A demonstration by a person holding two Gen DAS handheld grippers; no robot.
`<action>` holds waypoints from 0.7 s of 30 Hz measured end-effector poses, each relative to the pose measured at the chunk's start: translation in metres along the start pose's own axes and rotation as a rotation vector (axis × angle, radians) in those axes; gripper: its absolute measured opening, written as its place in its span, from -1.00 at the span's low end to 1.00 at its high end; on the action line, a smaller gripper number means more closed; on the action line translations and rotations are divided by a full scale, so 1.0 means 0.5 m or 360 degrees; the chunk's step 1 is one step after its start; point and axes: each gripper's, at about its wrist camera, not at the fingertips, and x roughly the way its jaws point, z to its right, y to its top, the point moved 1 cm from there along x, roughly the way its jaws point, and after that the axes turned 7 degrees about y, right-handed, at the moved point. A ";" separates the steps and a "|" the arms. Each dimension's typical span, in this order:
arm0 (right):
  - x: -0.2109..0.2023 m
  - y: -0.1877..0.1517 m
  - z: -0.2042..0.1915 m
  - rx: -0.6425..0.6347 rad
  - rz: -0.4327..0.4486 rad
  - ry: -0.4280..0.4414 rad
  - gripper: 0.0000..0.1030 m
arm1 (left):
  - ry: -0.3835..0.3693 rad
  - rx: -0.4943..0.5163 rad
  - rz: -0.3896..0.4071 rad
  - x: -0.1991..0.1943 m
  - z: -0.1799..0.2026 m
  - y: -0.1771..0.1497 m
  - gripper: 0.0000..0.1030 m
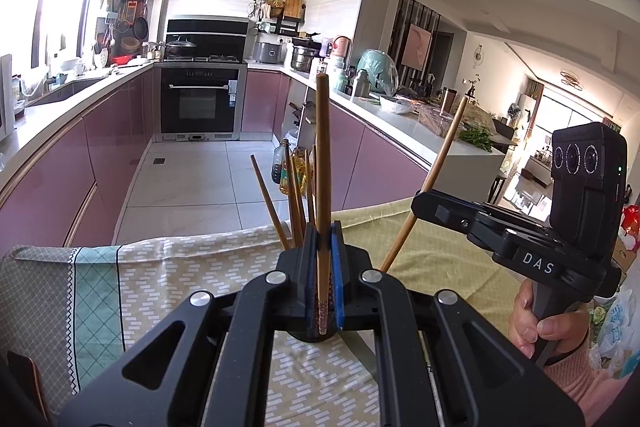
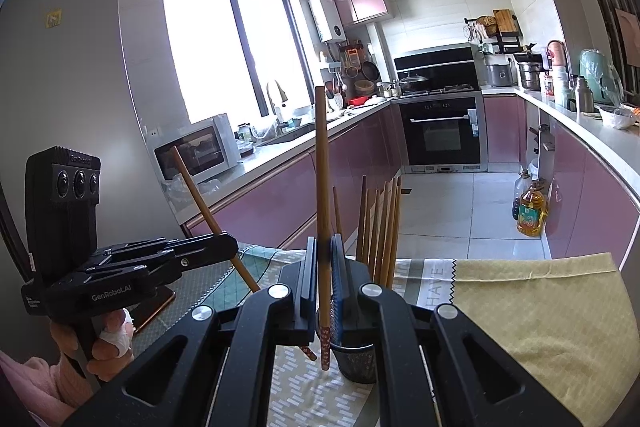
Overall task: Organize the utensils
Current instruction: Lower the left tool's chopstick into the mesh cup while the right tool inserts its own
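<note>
Both clenched: left tongs point(image 1: 324, 247) on one upright chopstick point(image 1: 322, 163), right tongs point(image 2: 324, 259) on another chopstick point(image 2: 322, 163), above the black holder point(image 2: 356, 361) of chopsticks on the cloth-covered bench point(image 2: 540, 307).

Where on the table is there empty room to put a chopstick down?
The yellow cloth, right of the black holder and out to the table's far edge, lies bare. So does the brick-patterned cloth in front of the holder. Around the holder it is crowded: chopsticks stand in it, and both tongs, left and right, each hold one beside it.
</note>
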 end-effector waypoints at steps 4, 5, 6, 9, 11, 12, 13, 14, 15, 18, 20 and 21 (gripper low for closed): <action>0.001 0.003 0.002 -0.0001 0.0003 0.0000 -0.89 | -0.0004 0.0002 0.0016 -0.007 0.002 0.007 -0.85; 0.001 0.003 0.002 -0.0001 0.0003 -0.0001 -0.89 | -0.0006 0.0003 0.0021 -0.009 0.002 0.009 -0.85; 0.000 0.003 0.002 0.0000 0.0003 -0.0001 -0.89 | -0.0006 0.0004 0.0024 -0.012 0.003 0.009 -0.85; 0.000 0.002 0.003 0.0001 0.0004 -0.0001 -0.89 | -0.0003 0.0009 0.0030 -0.015 0.006 0.016 -0.85; 0.000 0.006 0.004 0.0004 0.0006 -0.0001 -0.89 | -0.0004 0.0009 0.0034 -0.017 0.007 0.017 -0.85; 0.000 0.008 0.004 0.0005 0.0007 0.0001 -0.89 | -0.0003 0.0009 0.0034 -0.016 0.008 0.019 -0.85; 0.001 0.011 0.004 0.0006 0.0008 0.0002 -0.89 | -0.0002 0.0010 0.0036 -0.017 0.009 0.019 -0.85; 0.002 0.014 0.003 0.0005 0.0010 0.0002 -0.89 | -0.0003 0.0010 0.0035 -0.017 0.009 0.019 -0.85; 0.004 0.019 0.004 0.0005 0.0011 0.0001 -0.89 | -0.0002 0.0008 0.0034 -0.016 0.009 0.020 -0.85; 0.004 0.023 0.002 -0.0004 0.0017 -0.0001 -0.89 | 0.0000 0.0008 0.0032 -0.015 0.012 0.027 -0.85; 0.004 0.026 0.000 -0.0006 0.0019 -0.0002 -0.89 | 0.0000 0.0009 0.0034 -0.015 0.013 0.033 -0.85; 0.004 0.028 0.000 -0.0006 0.0020 -0.0002 -0.89 | 0.0001 0.0009 0.0036 -0.015 0.013 0.034 -0.85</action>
